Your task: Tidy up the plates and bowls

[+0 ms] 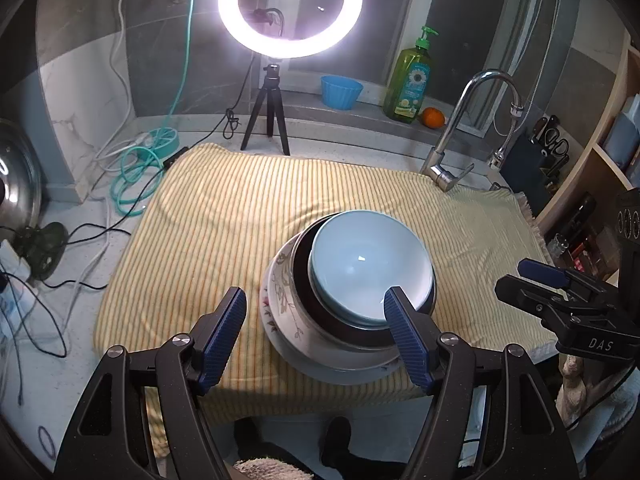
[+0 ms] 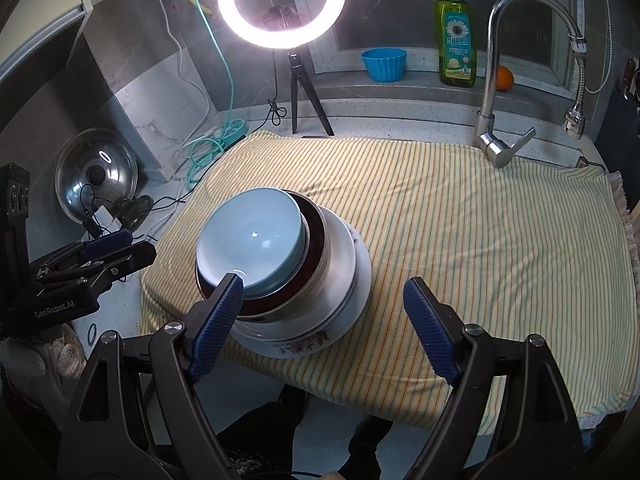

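A stack of dishes stands near the front edge of a yellow striped towel (image 1: 248, 216). A light blue bowl (image 1: 370, 268) sits on top, inside a dark metal-rimmed bowl (image 1: 312, 316), which rests in a white floral plate (image 1: 280, 308). The stack also shows in the right wrist view, with the blue bowl (image 2: 256, 236), dark bowl (image 2: 312, 232) and floral plate (image 2: 344, 320). My left gripper (image 1: 316, 300) is open and empty, just in front of the stack. My right gripper (image 2: 324, 288) is open and empty, its left fingertip over the blue bowl's near rim.
A ring light on a tripod (image 1: 268, 120) stands behind the towel, with a faucet (image 1: 448, 168), green soap bottle (image 1: 408, 80), blue cup (image 1: 342, 92) and orange (image 1: 434, 117) at the back. A teal hose (image 1: 136, 176) and cables lie left. A pot lid (image 2: 96, 176) leans at the left wall.
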Demonstrator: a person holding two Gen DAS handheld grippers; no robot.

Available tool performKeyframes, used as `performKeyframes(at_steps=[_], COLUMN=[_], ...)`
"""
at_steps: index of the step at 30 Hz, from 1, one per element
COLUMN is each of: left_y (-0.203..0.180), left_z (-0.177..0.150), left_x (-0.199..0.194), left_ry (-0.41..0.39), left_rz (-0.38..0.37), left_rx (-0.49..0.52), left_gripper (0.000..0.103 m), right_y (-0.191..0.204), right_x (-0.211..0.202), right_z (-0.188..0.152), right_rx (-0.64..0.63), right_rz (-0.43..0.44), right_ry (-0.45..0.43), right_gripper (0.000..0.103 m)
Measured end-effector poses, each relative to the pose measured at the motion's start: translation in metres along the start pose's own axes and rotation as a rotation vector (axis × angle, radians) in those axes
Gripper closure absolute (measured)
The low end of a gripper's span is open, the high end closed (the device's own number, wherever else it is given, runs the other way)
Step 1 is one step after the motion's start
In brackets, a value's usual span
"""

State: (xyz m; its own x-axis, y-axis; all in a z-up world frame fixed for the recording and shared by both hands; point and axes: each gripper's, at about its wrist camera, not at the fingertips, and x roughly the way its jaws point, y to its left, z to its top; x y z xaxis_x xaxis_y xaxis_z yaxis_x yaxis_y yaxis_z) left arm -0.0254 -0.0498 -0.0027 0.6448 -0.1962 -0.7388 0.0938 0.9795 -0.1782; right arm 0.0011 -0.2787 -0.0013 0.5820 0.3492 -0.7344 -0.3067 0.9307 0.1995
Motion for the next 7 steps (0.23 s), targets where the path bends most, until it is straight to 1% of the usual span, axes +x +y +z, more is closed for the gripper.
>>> performKeyframes(at_steps=[5,7], left_y=[-0.002,-0.0015], left_z=[0.0016,0.0024], left_x=[-0.0023,-0.0016], left_ry=[-0.03,-0.03], left_rz=[0.014,0.014], left_rx=[0.021,0.024], left_gripper=[0.032,0.032], right_y=[-0.0006,-0.0027], right_x=[0.0032,0.0051], right_z=[-0.0038,-0.0039], right_rx=[-0.007,-0.003], right_rz=[-0.002,-0.003], right_ry=[0.01,0.012], right_gripper=[0.018,0.018])
